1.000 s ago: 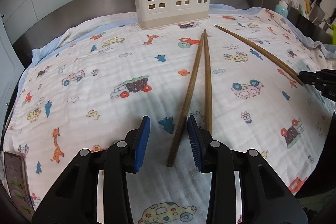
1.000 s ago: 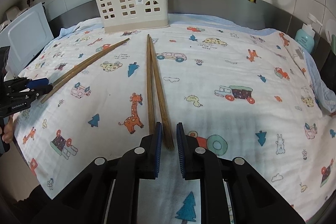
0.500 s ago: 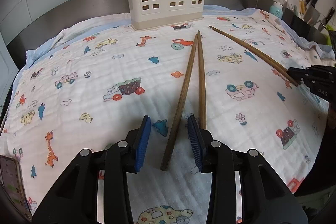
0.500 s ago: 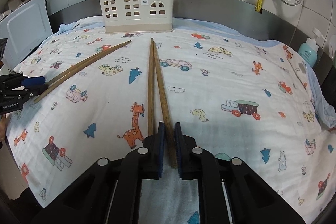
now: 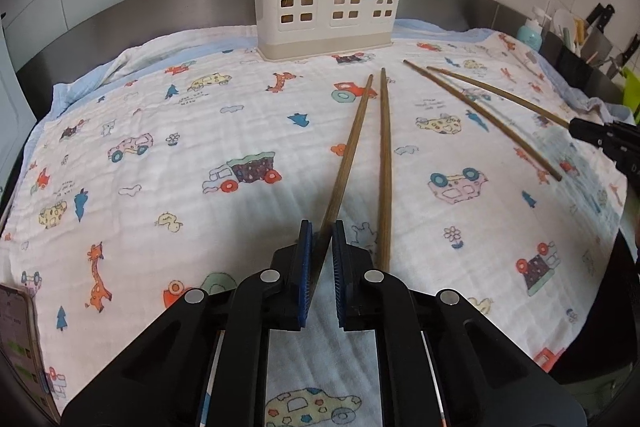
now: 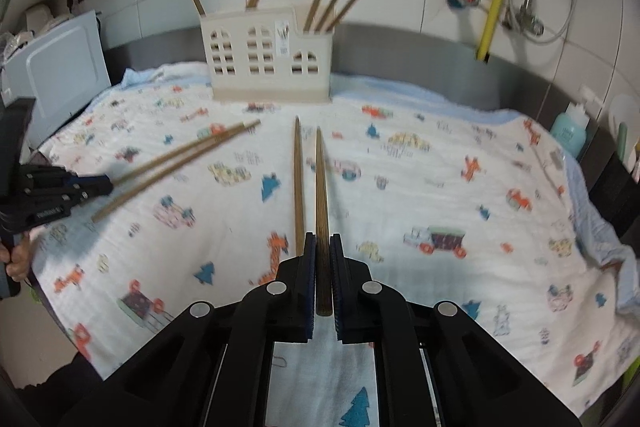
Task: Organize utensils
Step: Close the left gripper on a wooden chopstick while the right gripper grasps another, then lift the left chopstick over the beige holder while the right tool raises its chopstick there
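Now, from the left wrist, we see our left hand-held gripper (image 5: 319, 239) with its blue pads pinching the near end of one long brown wooden chopstick (image 5: 347, 155), its jaws having just closed in on it. That chopstick runs away from us across the white cartoon-printed cloth (image 5: 160, 115) covering the desk, toward the cream plastic utensil holder with arched window cut-outs (image 5: 326, 3) at the back edge. A second brown chopstick (image 5: 385, 163) lies just beside the held one on its right, their far tips close together. Further right, two more brown chopsticks (image 5: 476, 111) lie on the cloth, spread apart at their near ends; the black tip of our right hand-held gripper (image 5: 600, 139) meets the near end of the farther one. More chopsticks stand in the holder.

From the right wrist, somewhat blurred, our right hand-held gripper (image 6: 323, 247) is pressed together on the near end of a brown chopstick (image 6: 321, 187) pointing toward the holder (image 6: 268, 61). Its partner chopstick (image 6: 298, 179) lies on the cloth (image 6: 440, 187) just to the left. At the left edge the left hand-held gripper (image 6: 102, 185) holds one of the other pair (image 6: 176, 163), and a hand (image 6: 16, 259) shows below it
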A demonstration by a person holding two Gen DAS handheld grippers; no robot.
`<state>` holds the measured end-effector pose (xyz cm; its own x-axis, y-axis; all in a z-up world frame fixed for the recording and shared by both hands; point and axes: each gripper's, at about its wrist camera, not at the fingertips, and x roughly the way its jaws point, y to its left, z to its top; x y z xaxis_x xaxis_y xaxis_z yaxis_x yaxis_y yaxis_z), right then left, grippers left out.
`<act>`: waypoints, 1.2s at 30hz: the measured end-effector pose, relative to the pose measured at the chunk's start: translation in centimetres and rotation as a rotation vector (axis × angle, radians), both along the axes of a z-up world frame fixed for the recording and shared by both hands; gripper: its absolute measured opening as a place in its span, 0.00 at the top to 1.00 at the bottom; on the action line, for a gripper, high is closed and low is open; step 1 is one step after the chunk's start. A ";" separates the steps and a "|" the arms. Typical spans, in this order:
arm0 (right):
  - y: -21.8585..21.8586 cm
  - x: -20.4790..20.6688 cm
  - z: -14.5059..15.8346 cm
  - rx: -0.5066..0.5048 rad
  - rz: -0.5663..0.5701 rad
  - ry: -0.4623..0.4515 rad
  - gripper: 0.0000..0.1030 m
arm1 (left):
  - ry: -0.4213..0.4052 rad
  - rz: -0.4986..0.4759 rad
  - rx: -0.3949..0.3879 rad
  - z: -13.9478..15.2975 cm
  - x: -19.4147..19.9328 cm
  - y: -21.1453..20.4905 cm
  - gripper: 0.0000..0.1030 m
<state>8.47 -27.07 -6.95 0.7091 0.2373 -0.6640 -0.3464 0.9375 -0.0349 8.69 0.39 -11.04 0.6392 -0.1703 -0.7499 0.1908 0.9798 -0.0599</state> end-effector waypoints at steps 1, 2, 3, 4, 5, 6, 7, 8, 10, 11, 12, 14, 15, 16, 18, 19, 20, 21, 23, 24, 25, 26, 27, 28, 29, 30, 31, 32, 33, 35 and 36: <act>0.1 -0.1 0.4 0.002 0.000 -0.010 0.93 | -0.001 0.001 -0.005 0.1 -0.1 0.1 0.91; 0.1 -0.2 1.1 0.008 0.003 -0.022 0.93 | -0.004 0.000 -0.015 0.2 -0.1 0.2 0.92; 0.1 -0.3 1.7 0.016 0.005 -0.032 0.93 | -0.010 0.001 -0.029 0.4 -0.2 0.4 0.92; 0.1 -0.4 2.1 0.021 0.006 -0.039 0.93 | -0.011 0.003 -0.037 0.6 -0.3 0.5 0.92; 0.2 -0.5 2.9 0.029 0.010 -0.052 0.93 | -0.013 0.004 -0.048 0.7 -0.3 0.6 0.92; 0.2 -0.5 3.4 0.034 0.013 -0.059 0.93 | -0.016 0.002 -0.057 0.9 -0.4 0.7 0.92; 0.3 -0.5 3.8 0.038 0.014 -0.066 0.93 | -0.023 0.003 -0.059 1.2 -0.5 0.8 0.92; 0.4 -0.5 4.4 0.043 0.018 -0.076 0.93 | -0.029 0.003 -0.063 1.6 -0.6 0.8 0.93; 0.6 -0.3 5.5 0.054 0.027 -0.096 0.93 | -0.046 -0.003 -0.088 2.4 -0.8 1.0 0.93; 0.7 -0.3 5.9 0.057 0.028 -0.102 0.93 | -0.056 -0.004 -0.098 2.9 -0.9 1.0 0.93; 0.8 -0.1 6.4 0.061 0.030 -0.113 0.93 | -0.066 -0.003 -0.106 3.3 -1.0 1.1 0.93; 0.9 0.3 7.3 0.076 0.034 -0.125 0.93 | -0.081 -0.004 -0.134 4.1 -0.9 1.2 0.94; 0.9 0.4 7.6 0.080 0.034 -0.130 0.93 | -0.092 -0.006 -0.140 4.5 -0.9 1.2 0.94; 1.1 0.6 7.9 0.083 0.034 -0.136 0.93 | -0.101 -0.007 -0.138 4.8 -0.8 1.1 0.94; 1.5 1.1 8.6 0.088 0.038 -0.147 0.93 | -0.116 -0.013 -0.145 5.4 -0.6 1.0 0.94; 1.6 1.3 8.8 0.089 0.039 -0.150 0.93 | -0.124 -0.016 -0.139 5.6 -0.4 0.9 0.94; 1.8 1.5 9.0 0.092 0.041 -0.154 0.93 | -0.130 -0.016 -0.124 5.8 -0.3 0.8 0.94; 1.9 1.6 9.2 0.096 0.044 -0.156 0.93 | -0.129 -0.023 -0.125 6.0 -0.2 0.8 0.94; 2.1 1.7 9.4 0.100 0.050 -0.159 0.93 | -0.120 -0.025 -0.118 6.1 0.1 1.2 0.94; 2.2 1.7 9.4 0.098 0.051 -0.161 0.93 | -0.105 -0.040 -0.128 5.9 0.1 1.3 0.94; 2.3 1.7 9.4 0.098 0.053 -0.160 0.93 | -0.093 -0.047 -0.130 5.7 0.0 1.3 0.94; 2.3 1.8 9.3 0.099 0.054 -0.159 0.93 | -0.077 -0.047 -0.115 5.2 -0.1 1.3 0.93; 2.3 1.8 9.3 0.102 0.053 -0.158 0.93 | -0.065 -0.057 -0.113 4.8 -0.2 1.4 0.92; 2.3 1.9 9.2 0.104 0.051 -0.158 0.93 | -0.047 -0.065 -0.114 4.1 -0.4 1.4 0.91; 2.2 1.9 9.2 0.107 0.050 -0.157 0.93 | -0.029 -0.066 -0.114 3.5 -0.5 1.4 0.91; 2.2 2.0 9.2 0.111 0.049 -0.156 0.93 | -0.004 -0.070 -0.112 2.8 -0.5 1.3 0.91; 2.2 2.1 9.3 0.112 0.049 -0.156 0.93 | 0.011 -0.069 -0.108 2.2 -0.6 1.3 0.91; 2.2 2.1 9.3 0.109 0.049 -0.158 0.93 | 0.023 -0.068 -0.107 1.7 -0.6 1.3 0.91; 2.3 2.1 9.4 0.106 0.049 -0.161 0.93 | 0.035 -0.066 -0.103 1.2 -0.6 1.3 0.91; 2.3 2.1 9.5 0.107 0.049 -0.163 0.93 | 0.041 -0.057 -0.091 0.6 -0.7 1.2 0.91; 2.3 2.1 9.6 0.106 0.050 -0.165 0.93 | 0.041 -0.056 -0.093 0.4 -0.7 1.2 0.90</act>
<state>10.62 -24.77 2.62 0.7915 0.3379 -0.5092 -0.3908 0.9205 0.0034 7.96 1.61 -10.61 0.5956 -0.2746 -0.7549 0.2402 0.9576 -0.1588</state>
